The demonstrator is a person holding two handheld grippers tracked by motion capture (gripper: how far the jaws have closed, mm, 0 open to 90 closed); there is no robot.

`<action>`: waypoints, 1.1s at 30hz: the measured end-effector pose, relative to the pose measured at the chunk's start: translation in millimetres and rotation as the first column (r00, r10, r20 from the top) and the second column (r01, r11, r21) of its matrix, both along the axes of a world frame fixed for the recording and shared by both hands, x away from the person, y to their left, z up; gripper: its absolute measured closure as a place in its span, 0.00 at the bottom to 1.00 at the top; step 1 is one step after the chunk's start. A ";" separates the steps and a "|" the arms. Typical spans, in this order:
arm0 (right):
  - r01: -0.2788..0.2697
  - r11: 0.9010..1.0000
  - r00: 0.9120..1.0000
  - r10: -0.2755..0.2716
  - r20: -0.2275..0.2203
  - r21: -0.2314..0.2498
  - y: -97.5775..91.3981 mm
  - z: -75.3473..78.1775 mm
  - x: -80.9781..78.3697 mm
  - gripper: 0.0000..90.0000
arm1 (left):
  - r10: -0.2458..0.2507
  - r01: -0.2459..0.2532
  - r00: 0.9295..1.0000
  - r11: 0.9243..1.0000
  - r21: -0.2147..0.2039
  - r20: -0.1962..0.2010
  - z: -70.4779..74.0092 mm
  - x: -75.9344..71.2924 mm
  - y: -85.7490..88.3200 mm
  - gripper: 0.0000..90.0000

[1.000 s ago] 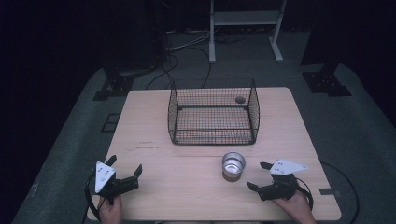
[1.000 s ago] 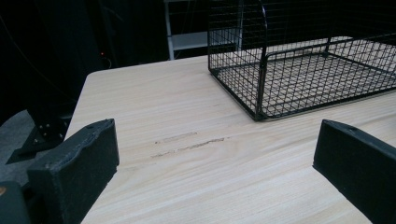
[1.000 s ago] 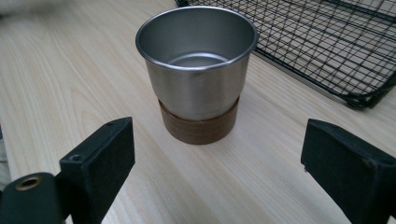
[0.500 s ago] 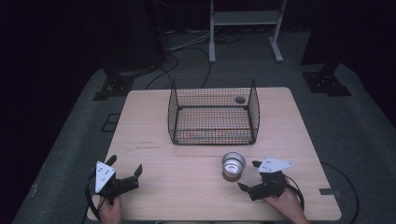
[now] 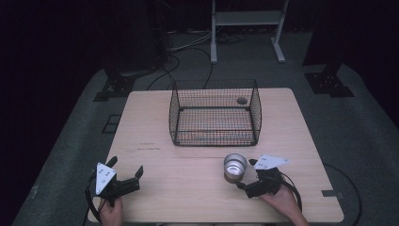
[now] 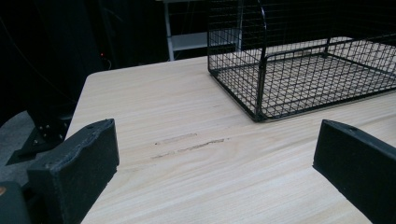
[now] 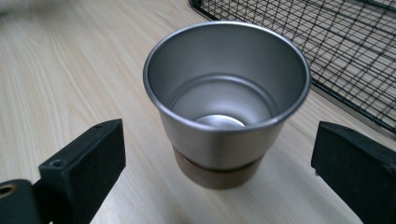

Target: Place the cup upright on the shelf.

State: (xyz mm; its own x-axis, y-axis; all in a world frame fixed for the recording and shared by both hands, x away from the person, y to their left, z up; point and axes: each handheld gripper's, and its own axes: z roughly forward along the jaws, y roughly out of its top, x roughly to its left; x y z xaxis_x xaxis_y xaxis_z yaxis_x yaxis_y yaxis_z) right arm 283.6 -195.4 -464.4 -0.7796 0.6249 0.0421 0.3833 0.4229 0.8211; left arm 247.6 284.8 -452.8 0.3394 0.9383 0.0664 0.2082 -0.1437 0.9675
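- Stage of work: early, by my reading. I had the right claw [image 5: 248, 175] lined up on the steel cup [image 5: 235, 166], its jaws having just been opening and now spread wide with the cup ahead of them and the pads off its wall; nothing was gripped or lifted yet. Closing on the cup and carrying it (the wire basket [image 5: 215, 113] seemed the likely destination) were still to do.
- Left claw [image 5: 127, 175]: spread, empty, resting near the front left of the worktop [image 5: 150, 122], well apart from the cup.
- Steel cup [image 7: 227, 95]: stood upright on the worktop, just in front of the basket's near right corner. Brushed metal, tapered wall, rolled rim, empty; a brown band or base ringed the bottom (material unclear, possibly wood or cork).
- Wire basket: black mesh, rectangular, open-topped, rounded upper corners; a small round object [image 5: 242, 100] lay by its far right corner, too small to identify.
- Worktop: pale wood-grain surface, smooth, with a faint scuff [image 6: 189, 143] on the left part.
- Claw pads [image 7: 81, 170]: black, blocky, matte.
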 end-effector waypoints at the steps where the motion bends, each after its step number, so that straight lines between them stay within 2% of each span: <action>1: -0.001 1.000 1.000 0.001 -0.002 -0.001 0.9 -0.1 1.3 0.03 | 0.001 -0.001 1.000 1.000 -0.003 0.001 0.2 -0.1 0.3 0.00; 5: 0.005 1.000 1.000 -0.005 -0.013 -0.019 5.5 -1.8 7.0 0.03 | 0.001 -0.001 1.000 1.000 -0.002 0.000 0.1 0.1 1.2 0.00; 8: 0.002 1.000 1.000 -0.002 -0.003 -0.026 7.4 -0.1 8.8 0.03 | 0.001 -0.001 1.000 1.000 -0.001 0.002 0.4 0.0 1.2 0.00; 13: -0.007 1.000 1.000 0.006 -0.005 -0.027 13.6 3.6 15.0 0.03 | 0.005 -0.005 1.000 1.000 -0.007 0.005 0.7 -0.4 1.4 0.00; 20: -0.012 1.000 1.000 0.012 -0.019 -0.024 19.9 -1.2 19.9 0.03 | -0.002 0.002 1.000 1.000 -0.003 0.002 0.3 0.4 -0.2 0.00; 23: -0.008 1.000 1.000 0.007 -0.020 -0.016 22.2 -1.6 21.8 0.06 | -0.003 0.003 1.000 1.000 -0.001 0.004 0.6 0.1 -0.5 0.00; 24: -0.002 1.000 1.000 0.002 -0.013 -0.017 23.2 -2.1 22.7 0.10 | -0.001 0.001 1.000 1.000 -0.005 0.005 0.6 -0.1 -0.2 0.00; 27: 0.005 0.999 1.000 -0.006 -0.005 -0.034 24.2 -3.4 23.3 0.14 | 0.004 -0.004 1.000 1.000 -0.009 0.005 0.7 -0.2 1.4 0.00; 29: 0.000 1.000 1.000 0.000 -0.016 -0.022 23.8 -3.6 24.0 0.19 | 0.003 -0.003 1.000 1.000 -0.009 0.005 0.8 -0.3 1.5 0.00; 33: 0.001 0.999 1.000 -0.001 -0.008 -0.035 24.8 -2.1 22.8 0.20 | 0.003 -0.003 1.000 1.000 -0.005 0.004 1.0 -0.5 1.2 0.00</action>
